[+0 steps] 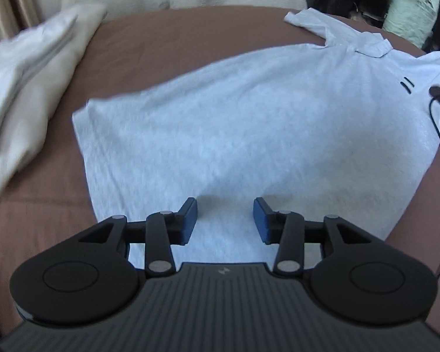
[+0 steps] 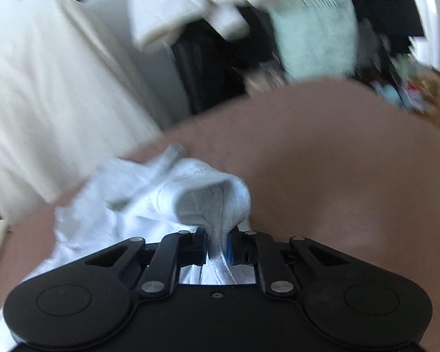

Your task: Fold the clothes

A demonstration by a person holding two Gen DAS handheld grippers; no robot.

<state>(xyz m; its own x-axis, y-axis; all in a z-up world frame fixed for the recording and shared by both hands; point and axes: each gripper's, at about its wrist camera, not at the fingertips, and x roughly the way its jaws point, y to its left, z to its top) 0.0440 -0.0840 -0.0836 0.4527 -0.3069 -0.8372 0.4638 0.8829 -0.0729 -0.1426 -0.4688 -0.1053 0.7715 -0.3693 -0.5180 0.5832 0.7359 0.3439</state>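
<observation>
Here, a pale shirt (image 1: 249,123) is spread on the brown bed (image 1: 176,38), collar toward its far edge. The left claw (image 1: 225,220) is held apart above it; the right claw (image 2: 217,246) is clamped on a bunched sleeve (image 2: 211,199).

Soft daylight fills both pictures, bright but not harsh. The left wrist view is mostly sharp in the middle, where the pale blue shirt (image 1: 249,123) shows small gray shadows under the fingers (image 1: 189,220). Its left edge is smeared. The right wrist view is blurry almost everywhere, most at the top. Both pictures bend round at the edges, with dark corners.
</observation>
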